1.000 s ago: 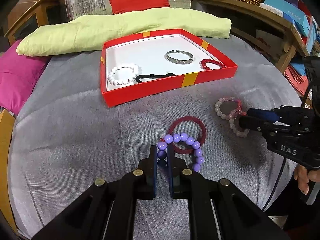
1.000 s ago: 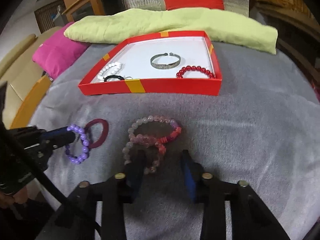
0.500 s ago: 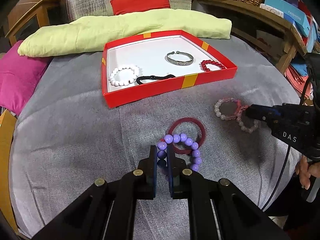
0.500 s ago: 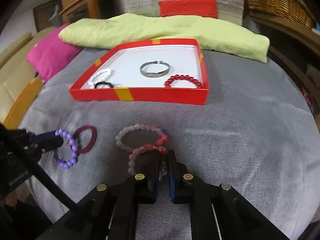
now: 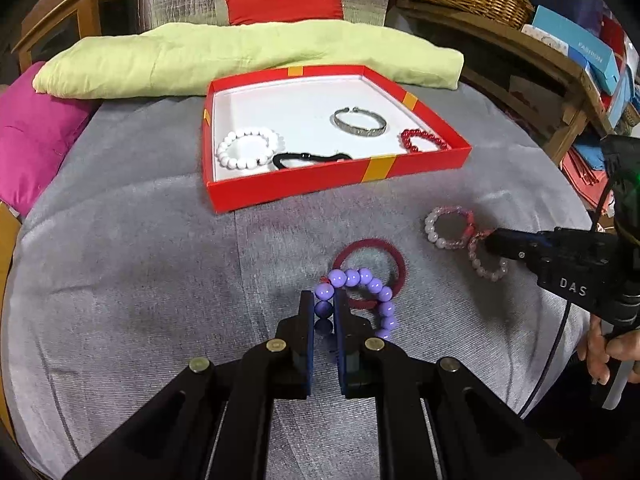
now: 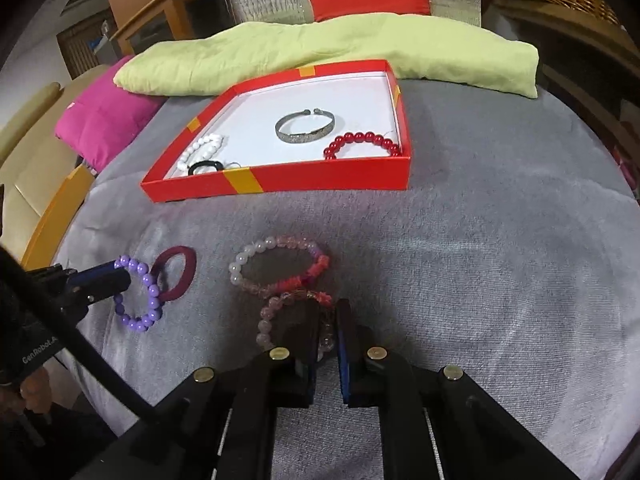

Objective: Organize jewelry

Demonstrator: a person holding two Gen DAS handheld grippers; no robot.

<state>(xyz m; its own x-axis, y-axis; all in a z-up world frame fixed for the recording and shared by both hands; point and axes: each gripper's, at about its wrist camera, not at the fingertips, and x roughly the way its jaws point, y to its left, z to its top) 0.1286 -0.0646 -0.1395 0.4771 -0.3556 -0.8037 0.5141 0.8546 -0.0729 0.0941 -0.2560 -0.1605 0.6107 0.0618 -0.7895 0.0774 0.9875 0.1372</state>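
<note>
Purple beads first: the left gripper (image 5: 324,316) is clamped on the near side of the purple bead bracelet (image 5: 368,296), a couple of glossy round beads squeezed between its blue pads, and the rest of the loop lies on the grey cloth (image 5: 140,272). Over on the other side, the right gripper (image 6: 329,332) is closed on the pale pink bead bracelet (image 6: 272,316), nipping its right-hand side.

Now the risks. That purple loop lies across the dark red ring (image 5: 370,264), a smooth plain band, so a lift might well drag the ring along or flick it away. The pink one is touching a second pink-and-white bracelet (image 6: 276,264) right where the frayed red knots meet; if those tassels are tangled, both could come up together and one could drop short of the box. Round, slick beads held at a single point may also roll out of the pads, and the elastic loops will swing.

The target, the red box (image 5: 296,192), stands beyond on the cloth, shallow-walled, white inside, with yellow stripes. In it already: a white bead bracelet (image 5: 248,148), a black loop (image 5: 308,158), an open silver cuff (image 5: 360,122) and a dark red bead bracelet (image 5: 422,140). Free floor is mostly in the far half, so a careless drop could land on a neighbour.
</note>
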